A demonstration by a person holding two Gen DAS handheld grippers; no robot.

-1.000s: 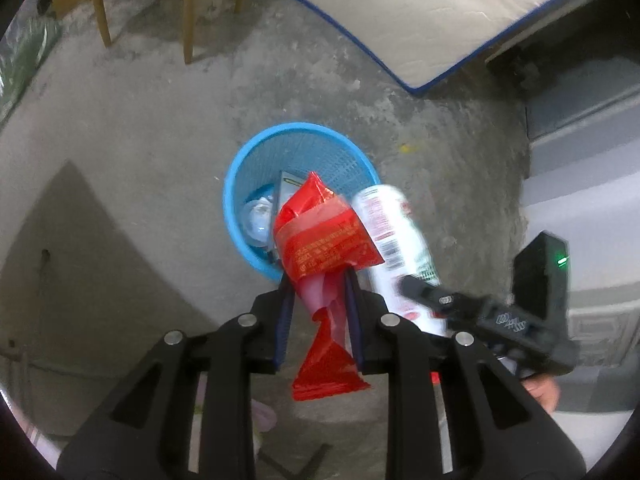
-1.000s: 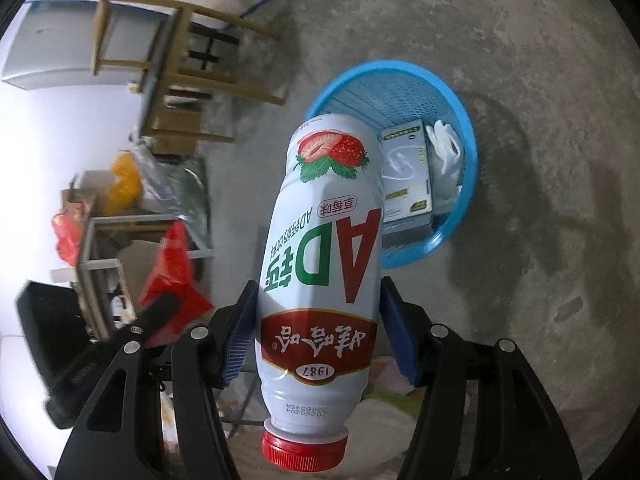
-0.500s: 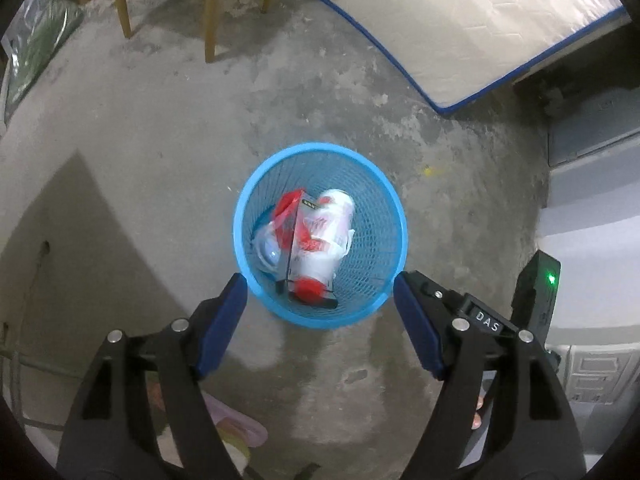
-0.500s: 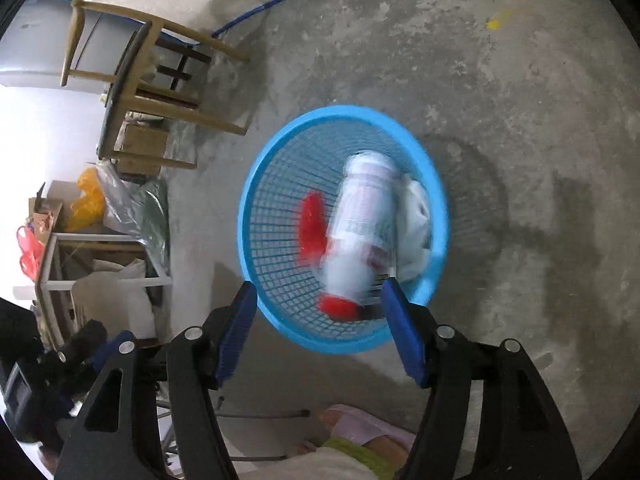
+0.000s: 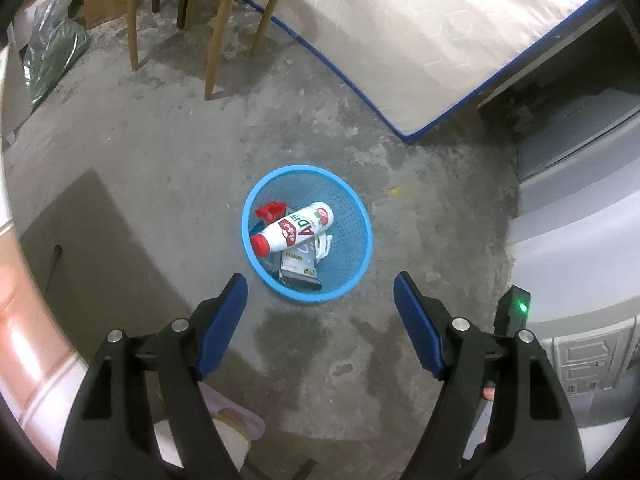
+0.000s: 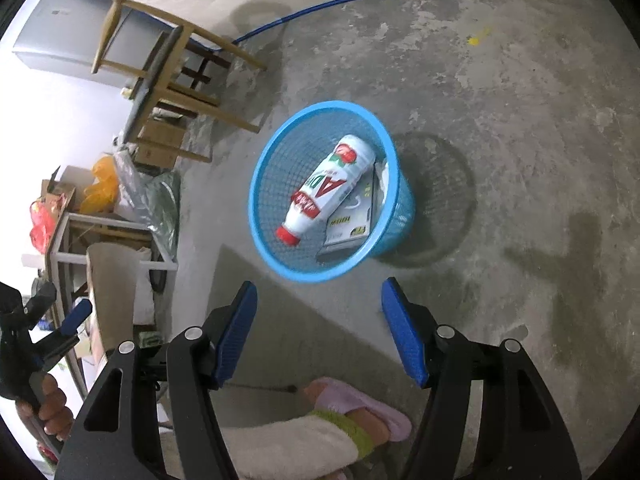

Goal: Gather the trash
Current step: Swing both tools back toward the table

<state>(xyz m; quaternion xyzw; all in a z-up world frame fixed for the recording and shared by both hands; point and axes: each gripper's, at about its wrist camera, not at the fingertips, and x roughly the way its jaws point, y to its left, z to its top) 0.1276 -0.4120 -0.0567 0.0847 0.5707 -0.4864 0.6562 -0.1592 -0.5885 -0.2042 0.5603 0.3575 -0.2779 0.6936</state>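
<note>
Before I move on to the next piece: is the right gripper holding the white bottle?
No. The right gripper is open and empty, and the white bottle lies inside the blue basket on the floor.

The bottle [image 5: 293, 230] is covering most of the red wrapper [image 5: 270, 211] and part of the box [image 5: 299, 268] inside the basket [image 5: 362, 256].

Both wrist cameras are looking steeply down at the concrete floor from well above it. Each is framing the blue basket [image 5: 362, 216] [image 6: 394, 168] just beyond its own wide-spread fingertips. Both are also sharing the wooden chair [image 5: 212, 12] [image 6: 176, 76].
</note>
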